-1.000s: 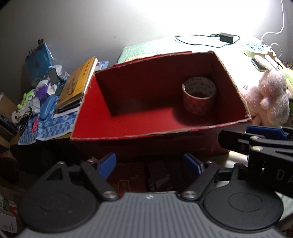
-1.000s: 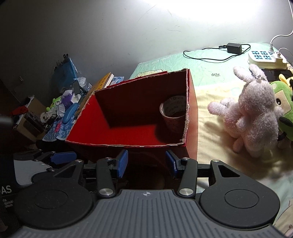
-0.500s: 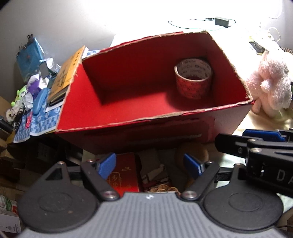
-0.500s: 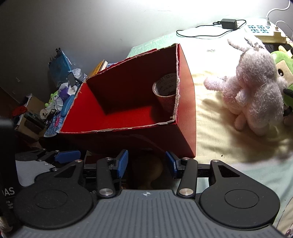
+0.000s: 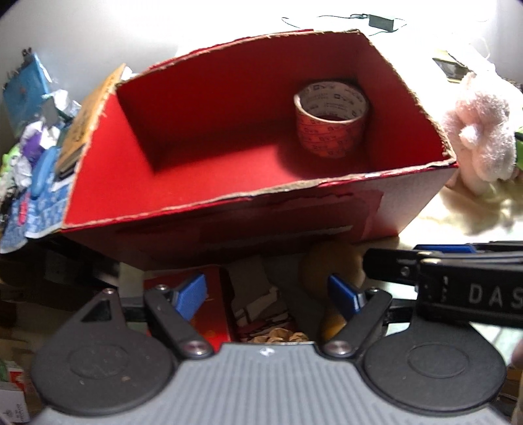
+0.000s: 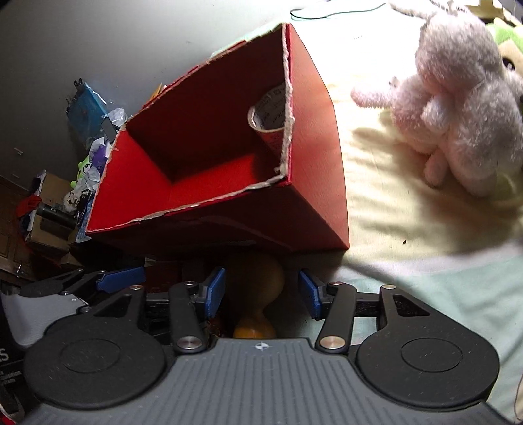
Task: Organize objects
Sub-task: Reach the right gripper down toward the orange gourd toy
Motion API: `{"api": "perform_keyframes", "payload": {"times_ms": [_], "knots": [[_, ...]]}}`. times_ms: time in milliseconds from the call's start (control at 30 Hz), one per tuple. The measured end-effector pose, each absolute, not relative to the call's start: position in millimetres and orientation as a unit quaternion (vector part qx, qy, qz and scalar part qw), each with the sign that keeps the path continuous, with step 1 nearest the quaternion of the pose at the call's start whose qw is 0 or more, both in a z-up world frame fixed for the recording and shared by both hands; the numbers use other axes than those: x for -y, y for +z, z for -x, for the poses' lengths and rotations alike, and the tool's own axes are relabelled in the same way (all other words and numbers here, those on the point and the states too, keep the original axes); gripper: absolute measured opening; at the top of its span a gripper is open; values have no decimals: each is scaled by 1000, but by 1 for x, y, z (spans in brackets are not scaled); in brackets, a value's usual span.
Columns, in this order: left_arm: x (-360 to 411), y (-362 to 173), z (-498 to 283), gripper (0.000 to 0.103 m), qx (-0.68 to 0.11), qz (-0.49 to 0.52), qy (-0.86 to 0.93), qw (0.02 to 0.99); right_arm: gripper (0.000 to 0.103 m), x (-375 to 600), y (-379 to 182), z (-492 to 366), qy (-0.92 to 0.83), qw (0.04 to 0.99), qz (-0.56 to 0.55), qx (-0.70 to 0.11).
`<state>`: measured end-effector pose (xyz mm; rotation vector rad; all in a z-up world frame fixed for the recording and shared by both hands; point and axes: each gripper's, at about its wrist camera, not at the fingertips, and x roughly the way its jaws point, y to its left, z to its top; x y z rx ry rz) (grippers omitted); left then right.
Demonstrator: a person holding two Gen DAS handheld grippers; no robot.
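Observation:
A red cardboard box (image 5: 228, 81) stands open on the bed, with a roll of printed tape (image 5: 330, 121) upright in its right corner. In front of it lie a red packet (image 5: 212, 314), a snack pack (image 5: 271, 317) and a brown wooden gourd-shaped object (image 5: 327, 271). My left gripper (image 5: 268, 294) hangs open above the packets with nothing between its fingers. My right gripper (image 6: 261, 291) straddles the wooden object (image 6: 258, 284). Its jaws are opening and the pads stand clear of the object. The box (image 6: 313, 163) and tape roll (image 6: 268, 111) lie beyond it.
A pink plush rabbit (image 6: 457, 108) and a green plush (image 6: 510, 42) lie on the bedsheet right of the box. Books, a blue pouch (image 5: 23, 88) and small clutter (image 5: 32, 157) crowd the left side. A charger cable (image 5: 376, 19) runs behind the box.
Both grippers have sunk and tipped down toward the things in front of the box. The wooden object has come between the right fingers, which stand wider apart than before.

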<state>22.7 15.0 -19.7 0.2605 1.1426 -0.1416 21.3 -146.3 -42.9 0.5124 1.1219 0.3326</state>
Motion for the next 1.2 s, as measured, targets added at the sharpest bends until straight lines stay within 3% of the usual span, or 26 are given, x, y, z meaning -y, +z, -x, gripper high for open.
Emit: {"api": "perform_keyframes", "payload": {"times_ms": [367,1200], "knots": [[-37,-23,-28,66,-534,-43,-180,825,55,143,-57,-29,162,780,-247,-552],[-35,-25,-16,64,-525,-48,-297,796,55,166,-68,-27,216,741,-283,-570]]}}
